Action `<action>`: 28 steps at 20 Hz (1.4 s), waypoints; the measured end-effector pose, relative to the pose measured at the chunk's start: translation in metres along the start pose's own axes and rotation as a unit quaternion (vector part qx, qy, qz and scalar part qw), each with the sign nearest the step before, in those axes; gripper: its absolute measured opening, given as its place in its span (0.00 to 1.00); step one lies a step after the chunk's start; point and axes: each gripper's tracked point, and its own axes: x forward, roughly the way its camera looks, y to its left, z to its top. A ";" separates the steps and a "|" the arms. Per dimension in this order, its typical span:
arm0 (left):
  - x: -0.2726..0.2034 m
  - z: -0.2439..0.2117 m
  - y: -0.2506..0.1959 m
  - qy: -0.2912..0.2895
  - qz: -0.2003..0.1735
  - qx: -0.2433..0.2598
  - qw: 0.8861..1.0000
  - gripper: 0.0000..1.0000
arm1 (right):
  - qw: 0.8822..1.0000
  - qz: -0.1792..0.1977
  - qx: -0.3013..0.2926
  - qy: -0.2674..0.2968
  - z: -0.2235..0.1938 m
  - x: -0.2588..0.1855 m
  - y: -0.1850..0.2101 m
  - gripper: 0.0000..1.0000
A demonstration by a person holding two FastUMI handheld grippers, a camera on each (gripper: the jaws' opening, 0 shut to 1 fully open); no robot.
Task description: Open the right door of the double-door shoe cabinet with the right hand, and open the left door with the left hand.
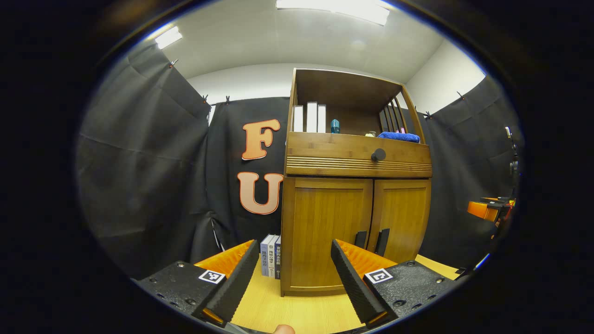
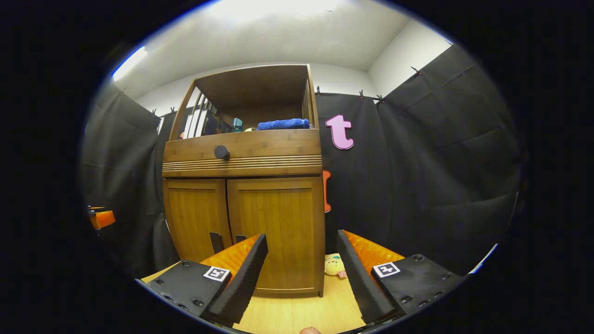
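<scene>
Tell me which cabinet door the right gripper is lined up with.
The right door: it fills the gap ahead of the right gripper; the left door sits off to the side.

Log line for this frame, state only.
stage: approach | left gripper: open, short of cabinet | right gripper: open, short of cabinet | left door: closed | right door: closed

One cabinet [image 1: 355,199] with two doors [image 1: 332,232], two door handles [image 1: 360,239], one drawer knob [image 1: 378,154]; three books [image 1: 271,255] beside it, one blue towel [image 1: 399,136], one plush toy [image 2: 334,266].
</scene>
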 end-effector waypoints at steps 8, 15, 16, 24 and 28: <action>-0.002 -0.001 -0.004 0.001 -0.003 -0.003 1.000 0.94 | 1.000 -0.005 0.005 -0.001 -0.002 -0.001 -0.006 0.89; -0.009 -0.001 -0.006 0.001 -0.007 -0.001 1.000 0.94 | 1.000 0.004 0.004 0.015 -0.022 0.013 0.006 0.97; -0.009 0.000 -0.005 0.000 -0.005 0.000 1.000 0.97 | 1.000 0.007 0.003 0.015 -0.026 0.018 0.011 1.00; -0.016 -0.002 0.007 -0.003 0.009 0.008 1.000 0.94 | 0.999 0.040 -0.003 0.028 -0.072 0.060 0.065 0.97; -0.018 -0.002 0.015 -0.006 0.018 0.015 1.000 0.94 | 0.997 0.059 -0.004 0.043 -0.098 0.087 0.097 0.97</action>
